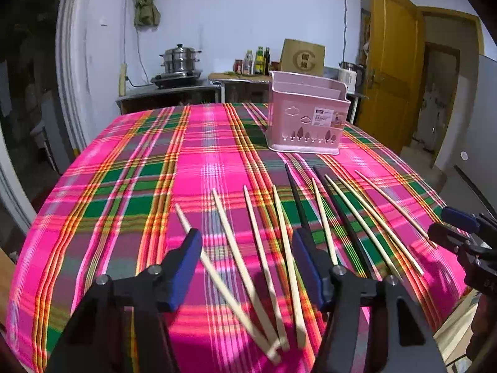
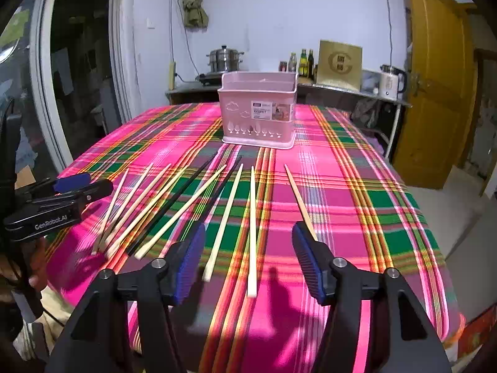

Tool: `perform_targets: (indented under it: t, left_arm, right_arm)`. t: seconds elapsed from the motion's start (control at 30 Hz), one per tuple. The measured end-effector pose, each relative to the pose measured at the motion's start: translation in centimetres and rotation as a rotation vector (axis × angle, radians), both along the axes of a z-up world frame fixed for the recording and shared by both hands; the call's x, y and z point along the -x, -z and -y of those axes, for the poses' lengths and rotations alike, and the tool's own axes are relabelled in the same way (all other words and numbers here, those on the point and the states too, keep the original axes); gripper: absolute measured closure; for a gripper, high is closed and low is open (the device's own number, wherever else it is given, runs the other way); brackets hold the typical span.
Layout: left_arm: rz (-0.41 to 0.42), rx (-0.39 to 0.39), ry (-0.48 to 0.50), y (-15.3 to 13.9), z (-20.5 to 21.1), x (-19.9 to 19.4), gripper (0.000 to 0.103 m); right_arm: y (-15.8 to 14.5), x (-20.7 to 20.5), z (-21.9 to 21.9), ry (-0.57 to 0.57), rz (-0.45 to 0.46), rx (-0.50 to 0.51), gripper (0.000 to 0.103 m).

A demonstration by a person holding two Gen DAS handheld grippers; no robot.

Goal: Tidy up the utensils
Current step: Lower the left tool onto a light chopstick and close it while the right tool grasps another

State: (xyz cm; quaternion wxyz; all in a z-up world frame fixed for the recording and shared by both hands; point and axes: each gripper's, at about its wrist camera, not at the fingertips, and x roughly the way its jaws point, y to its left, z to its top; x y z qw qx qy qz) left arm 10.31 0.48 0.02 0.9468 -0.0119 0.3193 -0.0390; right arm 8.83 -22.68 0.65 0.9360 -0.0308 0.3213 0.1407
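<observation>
Left gripper: black plastic linkage arms, silver pivot screws, blue ribbed finger pads. Right gripper: same build, same blue pads. White "GenRobot.AI" lettering on the left unit's black body, seen from the right wrist.

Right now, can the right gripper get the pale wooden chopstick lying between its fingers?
Probably yes. The right gripper is open, the pale wooden chopstick lies alone on the plaid tablecloth, nothing covering it.

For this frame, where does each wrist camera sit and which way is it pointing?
Left wrist: on the left gripper, open, facing across the plaid table over the chopsticks toward the pink holder; right gripper's tip at its right edge.
Right wrist: on the right gripper, open, facing the same way; left gripper at its left edge.
Shared: chopsticks, holder, table.
</observation>
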Motion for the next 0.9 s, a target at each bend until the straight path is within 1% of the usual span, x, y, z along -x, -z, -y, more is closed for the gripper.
perform_targets:
  t: [0.13, 0.2, 0.27, 0.33, 0.47, 0.57, 0.77, 0.9]
  left_arm:
    - [-0.061, 0.017, 0.023, 0.3, 0.0, -3.1, 0.048]
    - [-0.091, 0.015, 0.031, 0.7, 0.1, -4.5, 0.051]
    - [-0.124, 0.010, 0.035, 1.2, 0.1, -5.8, 0.053]
    - [-0.148, 0.011, 0.048, 1.6, 0.1, -6.6, 0.055]
    - [-0.197, 0.035, 0.063, 2.3, 0.1, -8.2, 0.057]
    - [-0.222, 0.048, 0.072, 2.5, 0.1, -8.9, 0.058]
    - [-0.271, 0.051, 0.064, 2.9, 0.0, -10.3, 0.062]
    - [-0.289, 0.031, 0.051, 3.1, 0.1, -11.5, 0.064]
  right_arm:
    - [0.1, -3.1, -0.6, -0.009, -0.039, 0.025, 0.061]
    - [0.3, -4.8, -0.8, -0.013, -0.072, 0.037, 0.068]
    - [0.6, -6.6, -1.1, -0.026, -0.108, 0.034, 0.072]
    - [1.0, -8.0, -1.5, -0.036, -0.138, 0.045, 0.073]
    - [1.9, -10.4, -2.5, -0.066, -0.198, 0.060, 0.078]
    - [2.4, -11.8, -3.1, -0.084, -0.232, 0.067, 0.078]
    - [3.2, -13.6, -3.6, -0.089, -0.278, 0.079, 0.081]
    - [3.5, -14.7, -3.7, -0.088, -0.298, 0.085, 0.081]
